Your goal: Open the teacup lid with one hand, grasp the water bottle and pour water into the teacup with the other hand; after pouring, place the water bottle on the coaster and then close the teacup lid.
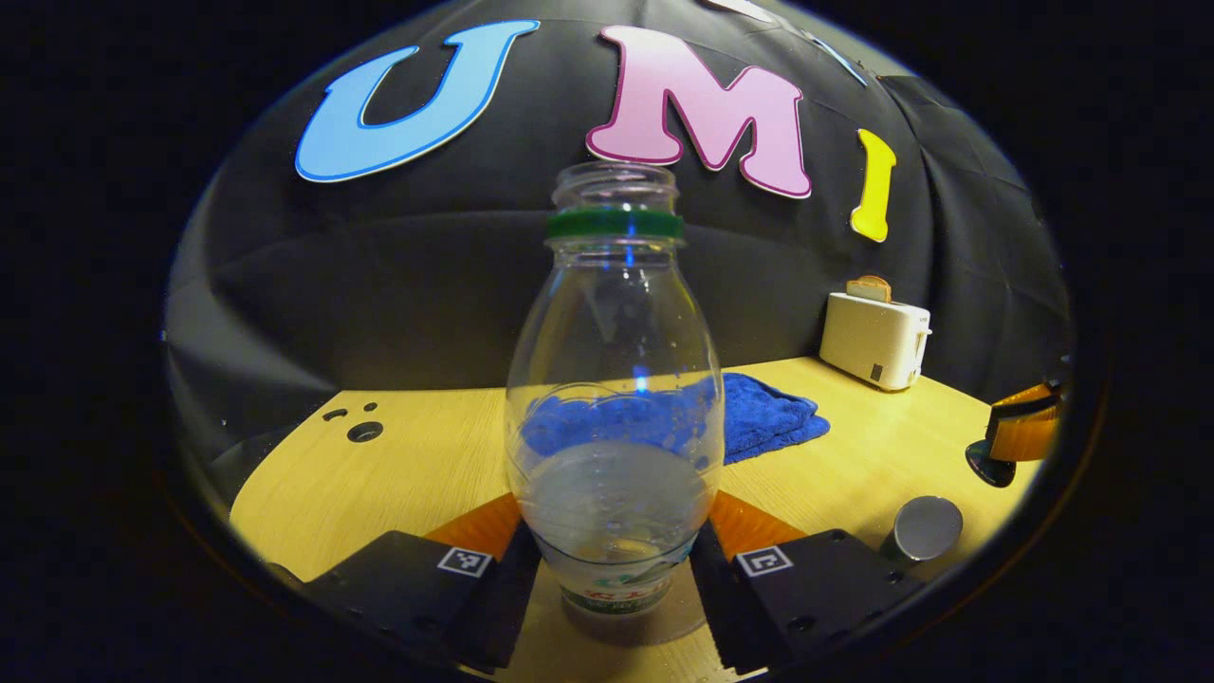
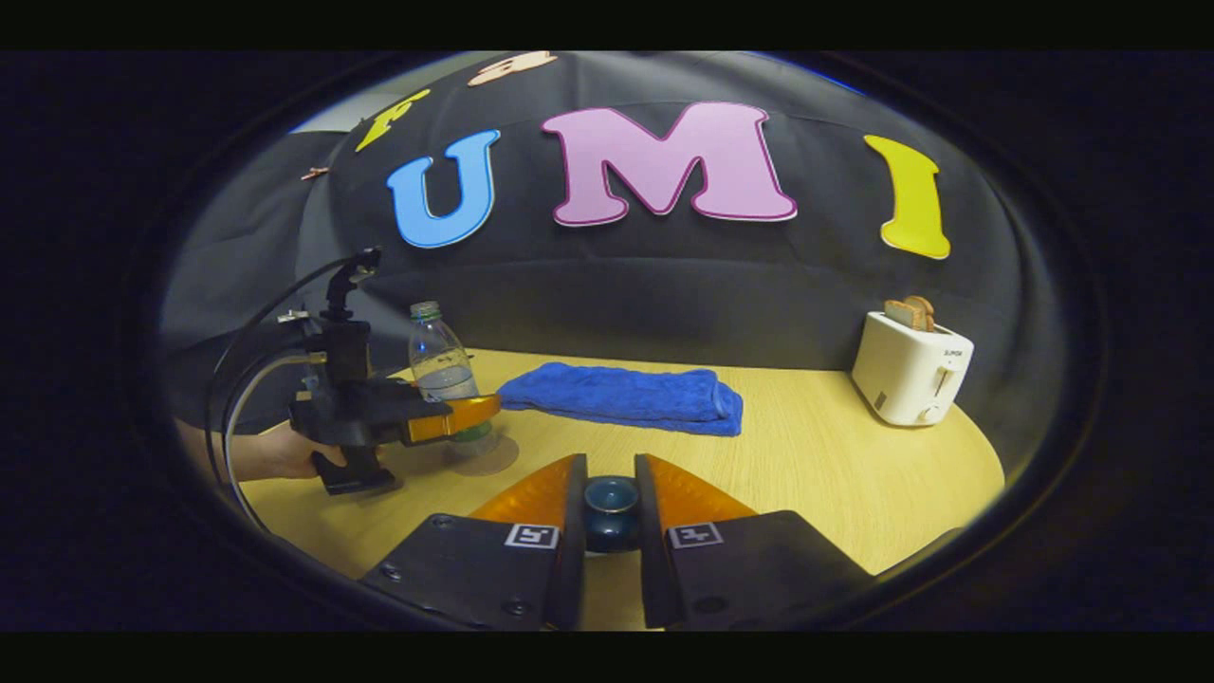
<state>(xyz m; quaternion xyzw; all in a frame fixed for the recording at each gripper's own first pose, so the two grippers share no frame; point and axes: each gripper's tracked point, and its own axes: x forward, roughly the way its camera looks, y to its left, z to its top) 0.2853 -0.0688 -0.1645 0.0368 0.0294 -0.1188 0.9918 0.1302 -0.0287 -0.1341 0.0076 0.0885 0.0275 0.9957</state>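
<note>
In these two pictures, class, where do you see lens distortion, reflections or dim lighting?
Left gripper view: the fisheye bulges the bottle and bends the table edge; blue glints streak the clear plastic. Right gripper view: the booth is dim, the table curves, and the toaster leans.

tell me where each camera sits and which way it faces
Left gripper view: rides the left tool, facing the wall; its fingers flank the water bottle.
Right gripper view: rides the right tool, facing the wall; its fingers hold the teacup lid; the left tool and a hand show farther off.
Shared: bottle, blue towel, toaster, table.
</note>
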